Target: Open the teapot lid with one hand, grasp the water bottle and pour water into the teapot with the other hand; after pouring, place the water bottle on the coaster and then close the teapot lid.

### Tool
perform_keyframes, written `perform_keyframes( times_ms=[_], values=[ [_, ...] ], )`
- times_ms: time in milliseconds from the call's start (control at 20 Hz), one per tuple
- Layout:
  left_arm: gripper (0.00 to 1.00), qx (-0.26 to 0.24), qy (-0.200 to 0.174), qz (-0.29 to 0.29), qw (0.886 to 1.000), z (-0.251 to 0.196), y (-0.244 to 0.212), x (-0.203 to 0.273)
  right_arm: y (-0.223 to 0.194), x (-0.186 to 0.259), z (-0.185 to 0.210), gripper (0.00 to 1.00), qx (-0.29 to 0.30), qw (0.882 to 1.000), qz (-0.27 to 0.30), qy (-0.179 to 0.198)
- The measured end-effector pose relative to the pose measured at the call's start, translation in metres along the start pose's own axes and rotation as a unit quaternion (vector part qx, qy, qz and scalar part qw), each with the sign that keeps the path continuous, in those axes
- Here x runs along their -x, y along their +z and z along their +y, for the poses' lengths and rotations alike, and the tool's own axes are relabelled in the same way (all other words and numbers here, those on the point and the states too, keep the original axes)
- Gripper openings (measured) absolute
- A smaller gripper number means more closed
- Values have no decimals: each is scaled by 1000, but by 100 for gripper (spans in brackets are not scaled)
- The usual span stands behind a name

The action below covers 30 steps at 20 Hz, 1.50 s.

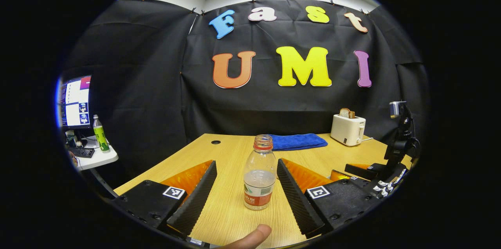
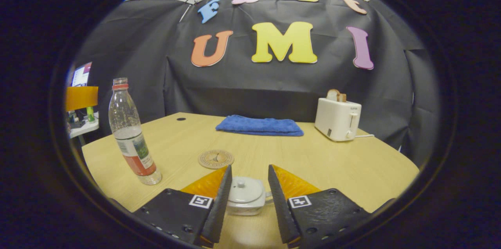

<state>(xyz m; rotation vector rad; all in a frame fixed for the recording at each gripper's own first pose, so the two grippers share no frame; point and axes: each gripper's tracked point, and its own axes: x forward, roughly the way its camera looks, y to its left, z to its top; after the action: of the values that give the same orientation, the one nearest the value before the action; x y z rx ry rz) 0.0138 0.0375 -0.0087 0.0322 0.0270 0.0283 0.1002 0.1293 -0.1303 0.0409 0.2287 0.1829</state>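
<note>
left tongs (image 1: 246,186) spread, water bottle (image 1: 259,172) upright between them, untouched | right tongs (image 2: 248,190) spread astride teapot (image 2: 245,201), lid (image 2: 245,189) still on, near counter (image 2: 352,166) front edge | coaster (image 2: 215,159) just beyond

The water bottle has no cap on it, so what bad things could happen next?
1. The water bottle stands open-topped between the left gripper's spread fingers, apart from both. A lopsided squeeze might tip it and spill.
2. The teapot sits low between the right gripper's open fingers, its lid still on. Pouring early would wet the table.
</note>
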Motion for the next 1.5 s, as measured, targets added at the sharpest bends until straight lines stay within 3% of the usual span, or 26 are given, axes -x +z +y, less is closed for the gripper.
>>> perform_keyframes(
  times_ms=[50, 200, 300, 650, 700, 1150, 1500],
  values=[
    [97, -1, 0, 0, 1000, 0, -2, -1, 1, 1, 2, 54, -3, 1000, -2, 8],
    [97, -4, -5, 0, 1000, -3, -2, -1, -1, -4, 3, 20, -9, 1000, -6, 18],
    [97, -3, -8, 0, 1000, -4, -3, -2, -1, -2, 4, 6, -5, 1000, -3, 27],
    [97, -6, -24, 6, 1000, -3, -28, 3, -2, -3, 2, 6, 21, 999, 9, 33],
    [97, -7, -25, 9, 1000, -1, -33, 3, -2, -2, 1, 0, 17, 999, 11, 35],
    [97, 22, -56, 4, 998, -3, -73, -9, 15, 4, 6, 0, 20, 999, -19, 40],
    [97, 25, -81, -15, 996, -21, -80, -20, 51, 38, -34, 0, 20, 998, -52, 12]
  ],
)
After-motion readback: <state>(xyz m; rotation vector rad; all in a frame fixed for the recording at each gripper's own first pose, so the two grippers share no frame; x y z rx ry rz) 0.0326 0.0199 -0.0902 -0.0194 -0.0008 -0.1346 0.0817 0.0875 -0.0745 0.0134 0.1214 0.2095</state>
